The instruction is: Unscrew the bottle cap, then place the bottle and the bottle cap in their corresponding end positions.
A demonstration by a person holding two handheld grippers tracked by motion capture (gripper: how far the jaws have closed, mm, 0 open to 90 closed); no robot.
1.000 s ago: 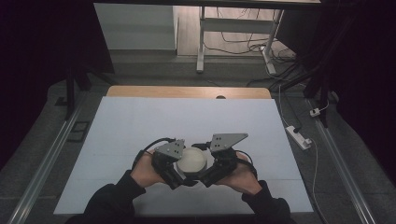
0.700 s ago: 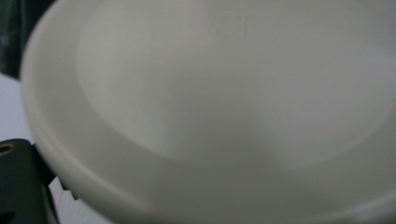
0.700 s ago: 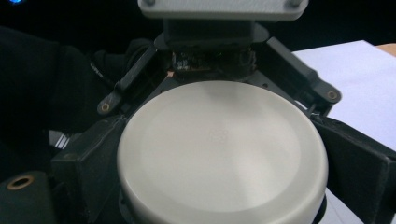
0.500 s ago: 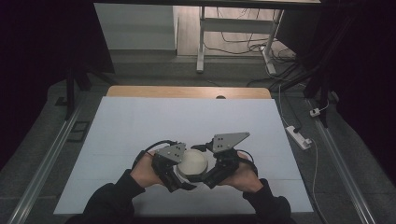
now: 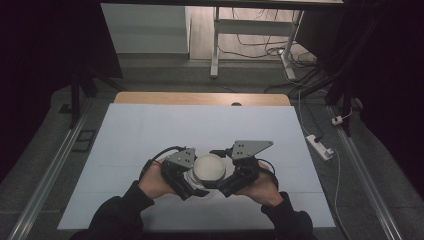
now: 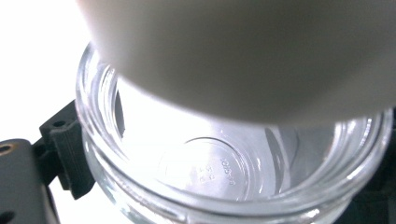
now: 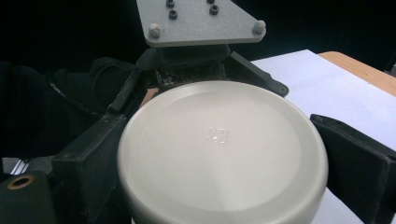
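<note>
A round cream lid (image 5: 210,169) sits between the two hands near the table's front. My right gripper (image 7: 219,154) is shut on the lid (image 7: 219,149), one black jaw on each side of its rim. My left gripper (image 5: 192,181) is shut on a clear glass jar (image 6: 219,186), held by its body below the rim. In the left gripper view the lid (image 6: 243,51) hangs tilted over the jar's mouth, leaving the near rim uncovered. Whether it touches the far rim is hidden. The left gripper's grey plate (image 7: 201,21) faces the right gripper just beyond the lid.
A white sheet (image 5: 150,130) covers the table, with a wooden strip (image 5: 200,98) at its far edge. A power strip (image 5: 319,146) lies on the floor to the right. Metal rails (image 5: 50,165) run along both sides of the table.
</note>
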